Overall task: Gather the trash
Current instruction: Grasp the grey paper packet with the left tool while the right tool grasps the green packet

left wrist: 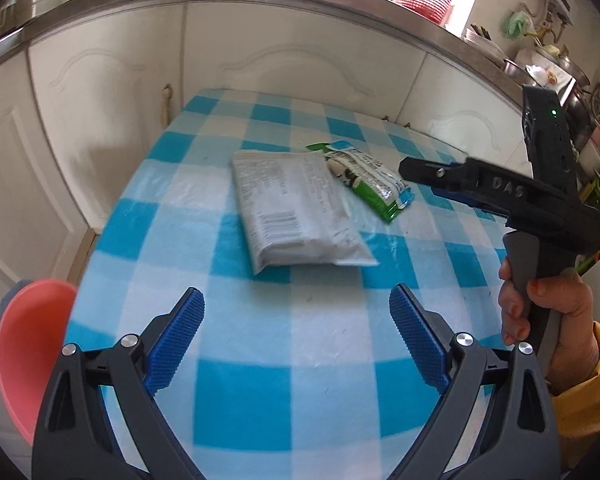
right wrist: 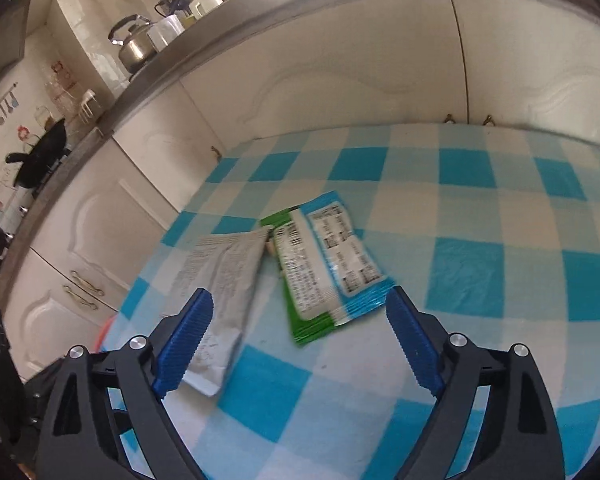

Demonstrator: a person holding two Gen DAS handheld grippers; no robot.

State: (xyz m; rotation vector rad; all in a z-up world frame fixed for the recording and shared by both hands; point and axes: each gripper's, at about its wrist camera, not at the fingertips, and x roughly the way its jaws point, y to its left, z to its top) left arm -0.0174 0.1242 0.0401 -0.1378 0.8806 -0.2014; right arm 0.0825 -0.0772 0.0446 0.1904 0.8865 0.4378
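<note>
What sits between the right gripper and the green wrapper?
Nothing visible: the right gripper is open just short of the green wrapper, only checked cloth between. The grey packet lies beside its left finger.

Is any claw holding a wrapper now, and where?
No. Left claw and right claw are open; both wrappers lie on the table.

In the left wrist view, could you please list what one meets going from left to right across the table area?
Pink bowl → grey packet → green wrapper → right gripper → hand holding its grip.
</note>
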